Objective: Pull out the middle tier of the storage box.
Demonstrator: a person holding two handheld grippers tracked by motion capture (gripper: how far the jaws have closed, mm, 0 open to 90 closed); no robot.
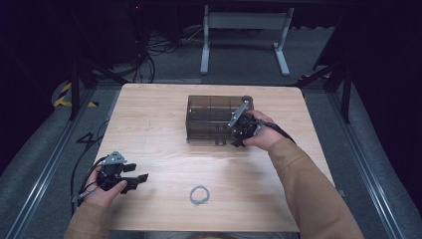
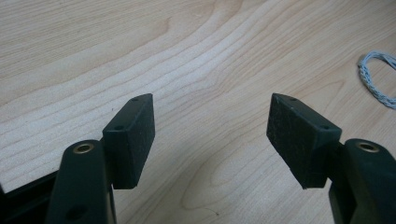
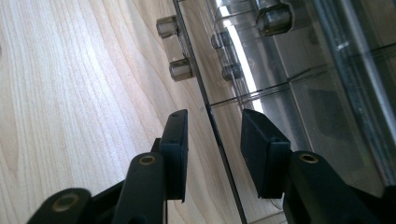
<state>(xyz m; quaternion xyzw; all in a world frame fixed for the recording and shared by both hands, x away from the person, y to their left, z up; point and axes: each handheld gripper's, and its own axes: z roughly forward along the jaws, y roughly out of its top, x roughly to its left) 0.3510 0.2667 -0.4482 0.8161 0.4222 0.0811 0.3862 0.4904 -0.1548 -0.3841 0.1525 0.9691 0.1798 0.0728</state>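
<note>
A smoky see-through plastic box stands on the wooden table, right of centre. My right gripper is at the box's near right corner, held by a hand in a tan sleeve. In the right gripper view its jaws straddle a thin clear edge of the box, with gaps at both pads, so it is open. My left gripper rests low at the table's near left, open with nothing between its jaws. A small grey cord loop lies near the front edge.
The cord loop lies to the right of the left jaws. Small hinge knobs stick out of the box ahead of the right jaws. Beyond the table stand a white desk frame and floor cables.
</note>
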